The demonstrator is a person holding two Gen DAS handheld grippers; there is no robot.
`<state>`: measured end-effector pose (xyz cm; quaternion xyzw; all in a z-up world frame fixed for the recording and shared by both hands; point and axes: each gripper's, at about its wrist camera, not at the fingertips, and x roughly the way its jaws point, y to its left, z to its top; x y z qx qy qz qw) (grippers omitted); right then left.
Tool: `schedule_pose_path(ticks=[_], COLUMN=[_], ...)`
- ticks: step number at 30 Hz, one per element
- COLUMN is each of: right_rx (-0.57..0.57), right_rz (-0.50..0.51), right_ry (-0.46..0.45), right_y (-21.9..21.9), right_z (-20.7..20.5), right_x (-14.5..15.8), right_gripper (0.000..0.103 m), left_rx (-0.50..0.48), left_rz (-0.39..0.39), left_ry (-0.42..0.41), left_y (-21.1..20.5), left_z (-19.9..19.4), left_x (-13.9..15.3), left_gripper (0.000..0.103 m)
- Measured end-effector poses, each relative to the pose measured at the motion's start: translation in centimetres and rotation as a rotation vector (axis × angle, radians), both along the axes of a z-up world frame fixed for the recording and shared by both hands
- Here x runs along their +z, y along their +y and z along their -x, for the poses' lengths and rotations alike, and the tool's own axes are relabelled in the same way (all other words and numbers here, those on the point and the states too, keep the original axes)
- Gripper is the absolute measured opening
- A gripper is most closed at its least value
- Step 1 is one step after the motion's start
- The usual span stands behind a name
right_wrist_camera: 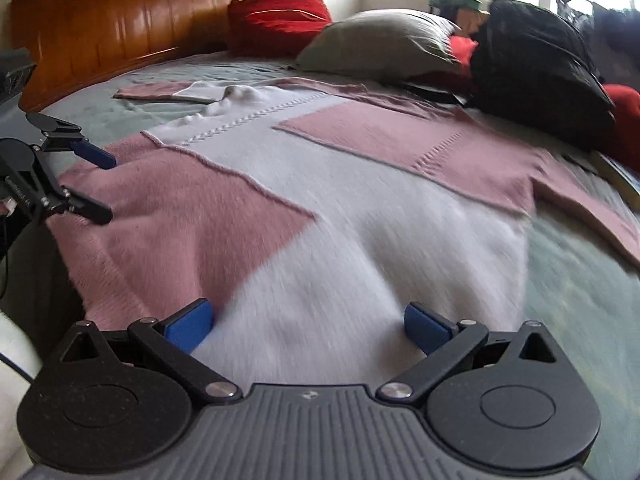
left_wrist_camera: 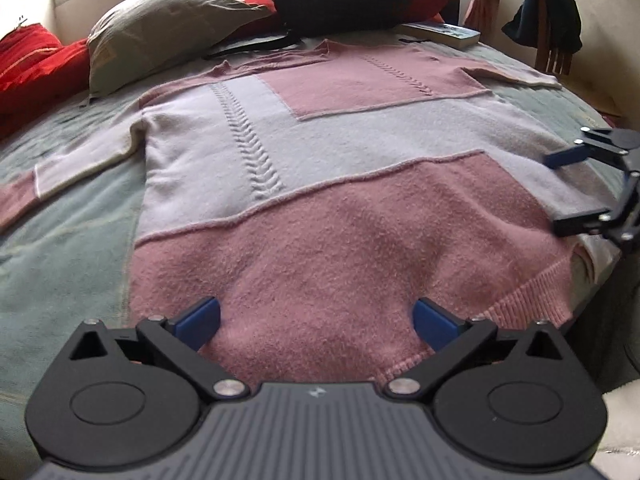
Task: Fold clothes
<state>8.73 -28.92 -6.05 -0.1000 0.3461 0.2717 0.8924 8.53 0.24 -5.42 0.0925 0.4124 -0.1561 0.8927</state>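
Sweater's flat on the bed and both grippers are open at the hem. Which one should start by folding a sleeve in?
Probably the right gripper. It sits at the sweater hem's right corner, directly below the right sleeve. The left gripper is over mid-hem, further from the left sleeve.

Pink-and-white sweater (left_wrist_camera: 320, 168) flat on bed (left_wrist_camera: 68, 248), both grippers wide.

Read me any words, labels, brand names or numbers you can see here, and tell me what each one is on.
No text here can be read.
Book beyond the sweater: cover print too small and blurred.
Left gripper, side of body in the right wrist view: pale lettering, too small to read.
Each gripper body, left and right: a small logo mark, not letters.
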Motion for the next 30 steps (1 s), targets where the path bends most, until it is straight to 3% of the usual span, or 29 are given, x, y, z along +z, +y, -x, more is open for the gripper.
schedule_pose_path(ticks=[2,7,11,18,23,27,30], right_rx=[-0.019,-0.113,-0.217,-0.314,-0.321,-0.279,-0.239], right_rz=[-0.018,-0.028,-0.053,-0.005,0.037,-0.001,0.008], right_ry=[0.009,-0.1,-0.042,-0.023,-0.031,-0.046,-0.036], right_y=[-0.3,1.2,1.9,-0.8,-1.0,0.7,2.5], right_z=[0.1,-3.2,-6.8,-3.9,-1.8,-1.9,-1.8], right_x=[0.8,2.2,1.1,-0.5,1.2,1.7,0.7], right_gripper=[0.103,0.103,0.103,0.103,0.103,0.103,0.103], left_rx=[-0.017,-0.013,-0.005,0.005,0.012,-0.024,-0.065], left_rz=[0.015,0.044,0.067,0.05,0.036,0.054,-0.003], left_ry=[-0.016,-0.028,-0.008,-0.016,-0.035,-0.039,-0.012], left_y=[-0.3,-1.4,-1.5,0.5,0.8,-0.2,-1.6], left_z=[-0.5,-3.0,-3.3,-1.8,-2.0,-2.3,-1.6], left_x=[0.8,0.9,-0.3,-0.5,0.8,1.0,-0.2], left_gripper=[0.102,0.102,0.102,0.102,0.102,0.102,0.102])
